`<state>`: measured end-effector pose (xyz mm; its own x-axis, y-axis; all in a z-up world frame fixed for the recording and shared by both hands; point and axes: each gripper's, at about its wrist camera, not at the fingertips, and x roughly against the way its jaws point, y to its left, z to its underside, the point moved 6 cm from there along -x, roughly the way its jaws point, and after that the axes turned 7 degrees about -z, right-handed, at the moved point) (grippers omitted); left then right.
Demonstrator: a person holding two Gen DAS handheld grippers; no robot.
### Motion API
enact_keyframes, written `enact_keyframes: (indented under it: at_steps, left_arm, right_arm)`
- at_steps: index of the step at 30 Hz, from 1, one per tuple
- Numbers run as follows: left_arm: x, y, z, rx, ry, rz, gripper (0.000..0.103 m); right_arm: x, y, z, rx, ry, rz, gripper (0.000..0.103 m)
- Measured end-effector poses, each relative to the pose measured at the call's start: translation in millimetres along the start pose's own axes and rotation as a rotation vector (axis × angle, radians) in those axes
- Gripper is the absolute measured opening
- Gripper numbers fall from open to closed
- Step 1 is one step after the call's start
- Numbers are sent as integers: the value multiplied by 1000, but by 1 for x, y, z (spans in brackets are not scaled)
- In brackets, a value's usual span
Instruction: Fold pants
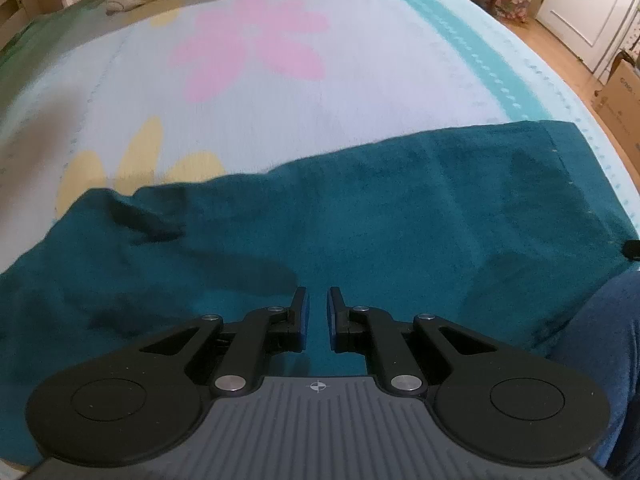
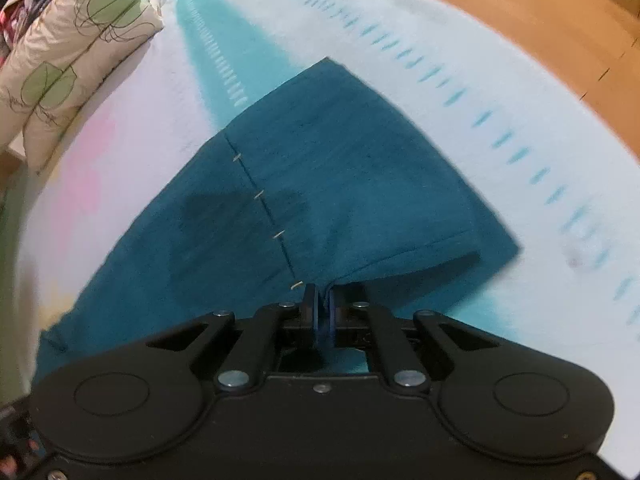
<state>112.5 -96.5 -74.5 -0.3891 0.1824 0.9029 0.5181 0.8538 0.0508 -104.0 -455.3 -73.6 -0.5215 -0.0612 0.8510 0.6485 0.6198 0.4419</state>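
Note:
Dark teal pants (image 1: pixel 360 216) lie spread across the bed. In the left wrist view my left gripper (image 1: pixel 318 296) hovers over the pants' near part, its jaws slightly apart with nothing between them. In the right wrist view my right gripper (image 2: pixel 323 294) is shut on the near edge of the pants (image 2: pixel 332 184), close to a seam with pale stitches. The cloth rises to the fingers in a small ridge.
The bed cover (image 1: pixel 280 112) is pale with pink and yellow flowers and a turquoise stripe (image 2: pixel 208 60). Pillows (image 2: pixel 76 44) lie at the head of the bed. A wooden floor (image 2: pixel 520 20) and a cardboard box (image 1: pixel 620 88) lie beyond the bed's right edge.

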Motion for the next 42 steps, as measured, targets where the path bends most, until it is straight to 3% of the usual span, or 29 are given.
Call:
enact_keyframes:
  at_steps: [6, 7, 9, 11, 14, 18, 24, 30, 33, 37, 39, 40, 42]
  left_arm:
    - [-9, -5, 5, -11, 31, 16, 11]
    - [-9, -6, 6, -17, 33, 17, 11]
    - [-9, -7, 7, -27, 32, 18, 11]
    - [-10, -8, 7, -28, 35, 19, 11]
    - [-13, -11, 4, -20, 39, 19, 11]
    - [-13, -22, -2, -24, 31, 29, 11]
    - [-16, -43, -10, -41, 19, 42, 11]
    - [-24, -55, -14, -42, 40, 50, 11]
    - [-29, -58, -15, -38, 54, 57, 11]
    - [-33, -62, -20, -14, 66, 75, 11]
    - [-34, -65, -24, -4, 64, 86, 11]
    - [-35, -67, -27, 2, 61, 93, 11]
    - [-37, -72, -32, 14, 58, 108, 11]
  right_arm:
    - [-21, -19, 8, -41, 83, 28, 14]
    - [-23, -19, 9, -36, 93, 24, 21]
    - [-18, -18, 5, -53, 77, 1, 24]
    - [-8, -20, -1, -71, 62, -33, 43]
    - [11, -26, -16, -46, -35, -43, 56]
    - [14, -40, -40, -15, -112, -35, 56]
    - [-8, -61, -61, 101, -126, -2, 57]
    - [-13, -82, -58, 104, -81, -118, 59]
    - [-15, -82, -52, 75, -17, -254, 59]
    - [-18, -87, -55, 46, 2, -305, 58]
    - [-21, -86, -54, 48, 24, -311, 38]
    - [-26, -84, -54, 51, 40, -315, 17]
    - [-27, -79, -52, 52, 42, -313, 17]
